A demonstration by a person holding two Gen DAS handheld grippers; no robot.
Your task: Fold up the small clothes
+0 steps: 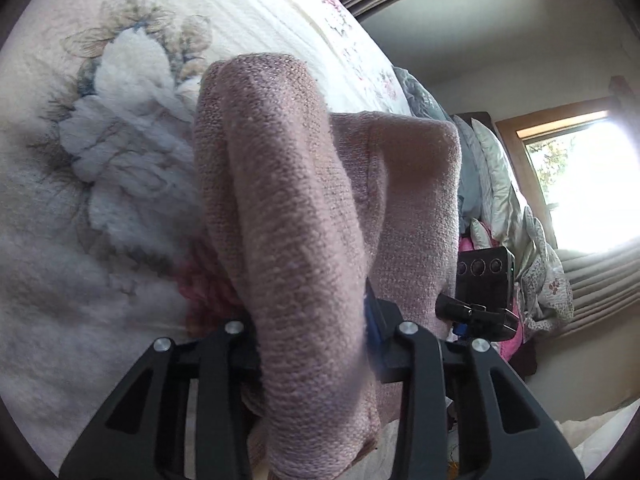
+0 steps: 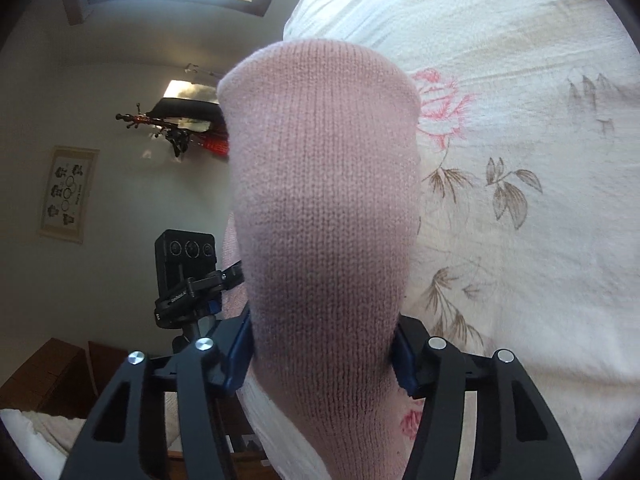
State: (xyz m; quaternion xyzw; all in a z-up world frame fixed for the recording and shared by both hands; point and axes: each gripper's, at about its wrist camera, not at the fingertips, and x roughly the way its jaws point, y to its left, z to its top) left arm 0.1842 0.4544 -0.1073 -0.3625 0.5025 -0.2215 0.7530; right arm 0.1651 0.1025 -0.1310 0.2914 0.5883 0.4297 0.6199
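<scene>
Left wrist: both tools pinch the pink knit garment above the bedspread.

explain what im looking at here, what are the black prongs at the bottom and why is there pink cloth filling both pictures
The black prongs are two handheld grippers, one per hand, each with a fisheye camera looking along its fingers. One picture is from the left gripper, the other from the right gripper. Each is clamped on a pink knitted garment, so the pink knit fills both views. Beneath lies a white bedspread with printed flowers. The boxy black device beside the cloth is the other gripper's camera.
</scene>
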